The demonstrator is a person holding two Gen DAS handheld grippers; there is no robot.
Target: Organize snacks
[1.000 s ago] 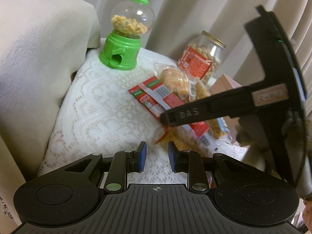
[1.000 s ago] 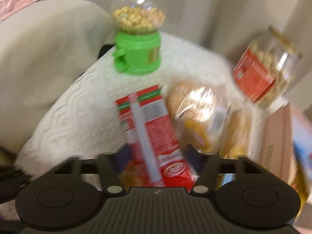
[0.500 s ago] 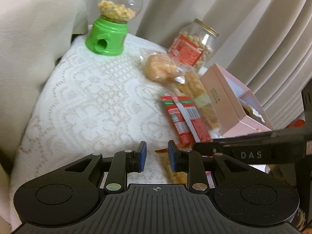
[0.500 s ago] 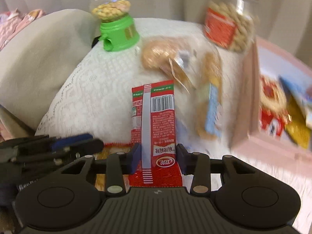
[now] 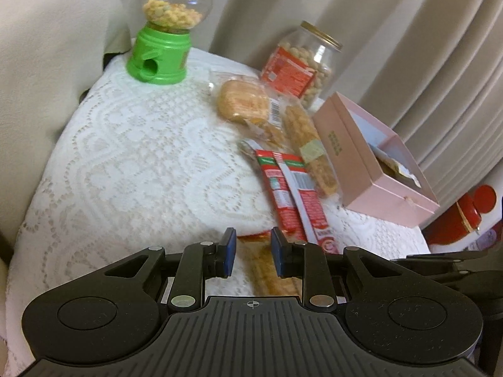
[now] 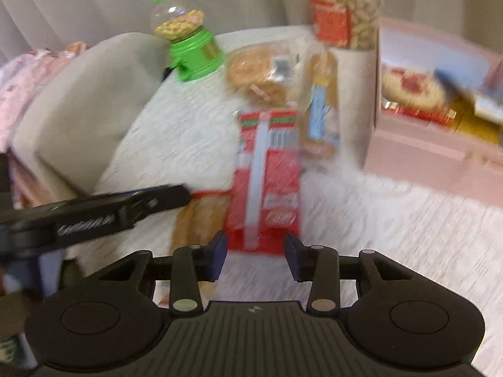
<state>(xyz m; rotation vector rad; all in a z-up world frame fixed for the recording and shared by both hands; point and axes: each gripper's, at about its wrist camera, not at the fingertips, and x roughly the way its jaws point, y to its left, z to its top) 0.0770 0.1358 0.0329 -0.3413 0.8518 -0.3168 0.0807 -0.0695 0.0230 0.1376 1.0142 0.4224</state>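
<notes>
The red pack [image 5: 292,194] is laid flat on the lace-covered surface [image 5: 141,157], just beside the open pink box [image 5: 355,163]. The box is probably the place where the loose snacks are meant to be collected, as other packs are already seen inside it in the right wrist view.

The near end of the red pack is found at the tips of the right tool [image 6: 255,251]. The jaws are set approx. as wide as the pack. Because of the blur it cannot be told if the pads press on it or are released.

The left tool [image 5: 251,251] is kept narrow, w/ an orange pack [image 5: 270,270] in the gap. Whether this pack is clenched or only lies under the jaws cannot be told.

Between the red pack and the box, a long snack in clear wrap [image 5: 311,150] is placed, and a wrapped bun [image 5: 245,103] is behind it. These two, and the near wall of the box, are judged to stand in the way, so a lift over them would be needed. A peanut jar [image 5: 298,62] and a green dispenser [image 5: 163,53] are set further back, apart from the path. The two tools are very near to each other, so a collision is also possible.
</notes>
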